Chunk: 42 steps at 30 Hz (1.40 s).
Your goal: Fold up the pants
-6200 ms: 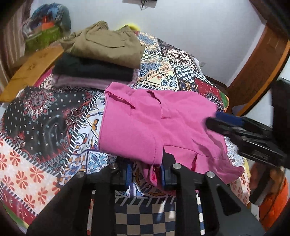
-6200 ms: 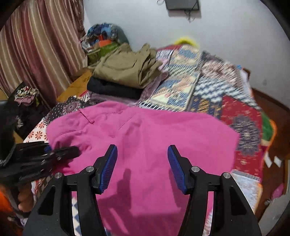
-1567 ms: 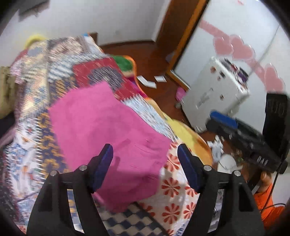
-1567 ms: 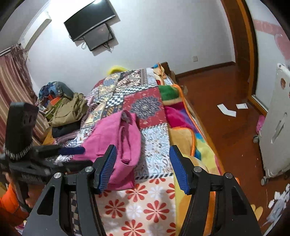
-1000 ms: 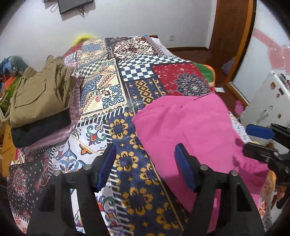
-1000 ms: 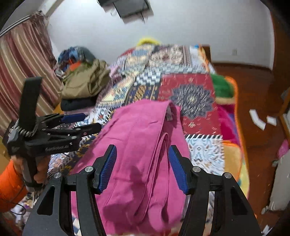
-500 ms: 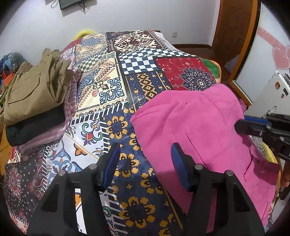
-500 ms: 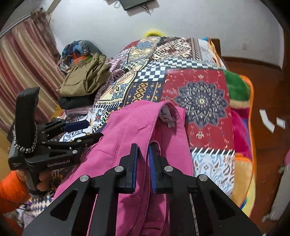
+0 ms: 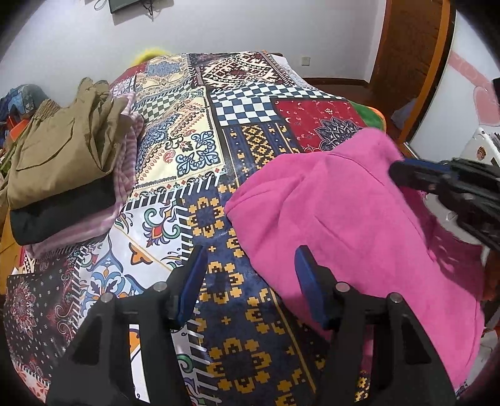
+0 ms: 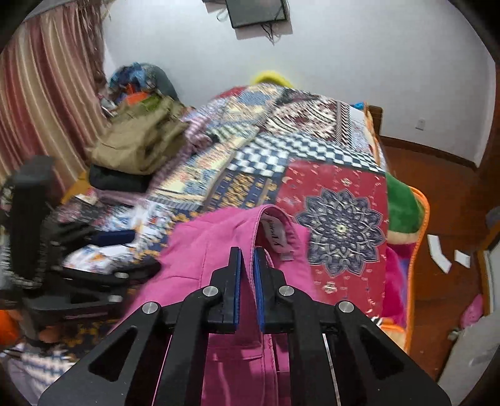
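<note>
Pink pants [image 10: 218,250] sit clamped in the right gripper [image 10: 247,259], its blue pads pressed together on a raised edge of the cloth at the waistband, close to a white sewn-in label [image 10: 276,235] that stands just beyond the fingertips and a little to their right. From that pinch the fabric falls away below and to either side of the tongs, bunched rather than flat.

To the left of the right gripper, the left gripper [image 9: 248,271] hangs low over the patchwork bedspread [image 9: 203,150] with its jaws parted and nothing between them. Only the patterned cover shows in the gap. The near edge of the pants [image 9: 343,225] lies just off its right finger [image 9: 307,281], which crosses in front of the pink cloth; I cannot tell whether it touches. The rest of the garment spreads out to the right of the left gripper, toward the right gripper [image 9: 397,171], whose black frame reaches in from that side.

Farther out and to the left of both tongs, a stack of folded clothes [image 9: 62,150] rests on the bedspread, with an olive piece on top, a black one under it and a striped pinkish one at the bottom. Beyond the bed stands a white wall with a dark screen [image 10: 256,11] mounted high, and striped curtains [image 10: 40,93] hang at far left.
</note>
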Motion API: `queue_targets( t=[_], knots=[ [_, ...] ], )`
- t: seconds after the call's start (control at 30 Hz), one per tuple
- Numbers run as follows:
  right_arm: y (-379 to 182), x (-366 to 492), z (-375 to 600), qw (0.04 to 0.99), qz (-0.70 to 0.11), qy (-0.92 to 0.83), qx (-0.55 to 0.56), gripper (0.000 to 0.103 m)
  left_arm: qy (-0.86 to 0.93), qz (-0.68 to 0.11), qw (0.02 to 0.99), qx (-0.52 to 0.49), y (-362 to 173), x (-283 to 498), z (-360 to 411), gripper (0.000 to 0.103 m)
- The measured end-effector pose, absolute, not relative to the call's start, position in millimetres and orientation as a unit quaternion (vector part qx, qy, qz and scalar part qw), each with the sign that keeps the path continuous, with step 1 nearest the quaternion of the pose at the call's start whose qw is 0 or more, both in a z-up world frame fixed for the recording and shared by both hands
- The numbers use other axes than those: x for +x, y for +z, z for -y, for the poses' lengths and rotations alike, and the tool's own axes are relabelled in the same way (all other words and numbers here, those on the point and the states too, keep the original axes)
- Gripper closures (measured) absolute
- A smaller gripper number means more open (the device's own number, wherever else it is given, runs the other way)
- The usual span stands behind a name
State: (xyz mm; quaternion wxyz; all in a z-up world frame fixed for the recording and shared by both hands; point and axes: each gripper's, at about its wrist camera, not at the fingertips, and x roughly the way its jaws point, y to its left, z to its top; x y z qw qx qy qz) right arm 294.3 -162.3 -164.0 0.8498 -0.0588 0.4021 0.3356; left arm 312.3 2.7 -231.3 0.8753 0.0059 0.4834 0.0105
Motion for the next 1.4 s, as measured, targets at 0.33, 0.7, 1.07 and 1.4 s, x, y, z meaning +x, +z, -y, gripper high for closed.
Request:
queue_targets(
  t=[0.33,0.7,1.07,1.4],
  knots=[
    [-150,283,180,0.846,-0.429,0.313,-0.059,0.072,-0.021,-0.450,0.892,-0.013,-193,293,0,0.044],
    [-143,205,200,0.838,-0.425,0.344,-0.008,0.070,-0.099,-0.472,0.875,0.040,-197,254,53,0.044],
    [-190,197,237,0.819,-0.488,0.300,0.041,0.072,-0.091,-0.520,0.848,0.039,-237,256,54,0.041],
    [-185,170,190,0.807,-0.472,0.355,0.018,0.068,-0.093,-0.518,0.850,0.022,-235,254,48,0.041]
  ],
)
